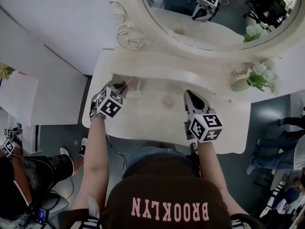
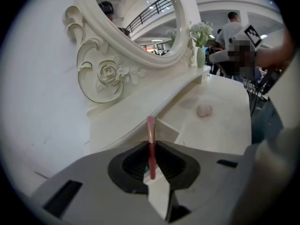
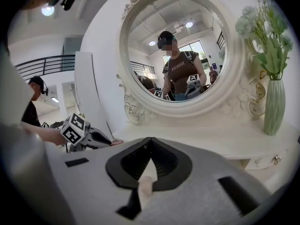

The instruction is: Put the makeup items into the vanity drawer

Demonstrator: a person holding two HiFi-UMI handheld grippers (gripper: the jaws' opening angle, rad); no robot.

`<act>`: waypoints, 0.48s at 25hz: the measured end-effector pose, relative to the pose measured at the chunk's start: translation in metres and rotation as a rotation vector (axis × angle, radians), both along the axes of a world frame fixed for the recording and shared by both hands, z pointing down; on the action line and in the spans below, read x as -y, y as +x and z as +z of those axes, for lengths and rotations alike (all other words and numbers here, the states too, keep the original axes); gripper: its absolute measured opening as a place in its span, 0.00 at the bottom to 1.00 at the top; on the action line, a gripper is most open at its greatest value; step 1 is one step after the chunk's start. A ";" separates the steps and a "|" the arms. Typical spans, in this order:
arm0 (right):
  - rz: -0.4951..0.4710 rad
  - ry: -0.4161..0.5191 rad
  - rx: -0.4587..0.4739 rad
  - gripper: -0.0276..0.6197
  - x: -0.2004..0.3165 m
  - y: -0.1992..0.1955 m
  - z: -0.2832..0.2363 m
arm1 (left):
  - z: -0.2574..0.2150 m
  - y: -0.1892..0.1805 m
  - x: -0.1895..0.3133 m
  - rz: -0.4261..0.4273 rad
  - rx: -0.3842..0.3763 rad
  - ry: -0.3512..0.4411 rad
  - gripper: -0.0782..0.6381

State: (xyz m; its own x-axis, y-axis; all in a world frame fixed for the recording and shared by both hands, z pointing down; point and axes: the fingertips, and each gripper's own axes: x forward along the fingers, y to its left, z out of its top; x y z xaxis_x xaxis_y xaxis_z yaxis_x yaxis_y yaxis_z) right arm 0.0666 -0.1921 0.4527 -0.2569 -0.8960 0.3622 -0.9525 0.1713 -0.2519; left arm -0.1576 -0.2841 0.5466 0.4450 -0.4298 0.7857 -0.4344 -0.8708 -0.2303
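Note:
My left gripper (image 1: 121, 87) is shut on a thin pink makeup stick (image 2: 150, 131), which pokes out past the jaw tips (image 1: 129, 82) toward the vanity's raised back shelf (image 1: 157, 73). In the left gripper view the gripper (image 2: 151, 149) holds the stick upright in line with the jaws. A round pale pink puff (image 1: 167, 100) lies on the vanity top (image 1: 143, 120) between the two grippers, also seen in the left gripper view (image 2: 204, 110). My right gripper (image 1: 189, 94) hovers over the top to the right, jaws shut with nothing in them (image 3: 149, 142). I cannot make out an open drawer.
An oval mirror (image 1: 214, 13) rises behind the shelf. A green vase of flowers (image 1: 257, 78) stands at the right end, above a small drawer knob (image 3: 276, 159). A small white item (image 1: 138, 90) lies by the stick's tip. People stand at the left (image 1: 19, 175) and right (image 1: 286, 147).

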 end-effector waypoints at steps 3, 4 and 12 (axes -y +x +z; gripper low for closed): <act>0.013 -0.008 -0.005 0.04 -0.001 -0.001 0.001 | 0.005 0.002 0.003 0.081 0.031 -0.021 0.16; 0.019 -0.010 -0.006 0.04 -0.002 -0.001 0.001 | 0.006 0.003 0.005 0.098 0.044 -0.022 0.16; 0.067 -0.022 -0.014 0.04 -0.008 0.010 0.003 | 0.011 0.007 0.023 0.081 0.052 0.023 0.26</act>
State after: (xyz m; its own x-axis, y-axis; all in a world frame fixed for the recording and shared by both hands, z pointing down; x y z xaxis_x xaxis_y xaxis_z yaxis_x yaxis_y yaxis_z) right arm 0.0765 -0.1841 0.4552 -0.1913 -0.9030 0.3848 -0.9651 0.1016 -0.2413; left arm -0.1510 -0.3067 0.5578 0.4376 -0.4121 0.7992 -0.3492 -0.8969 -0.2713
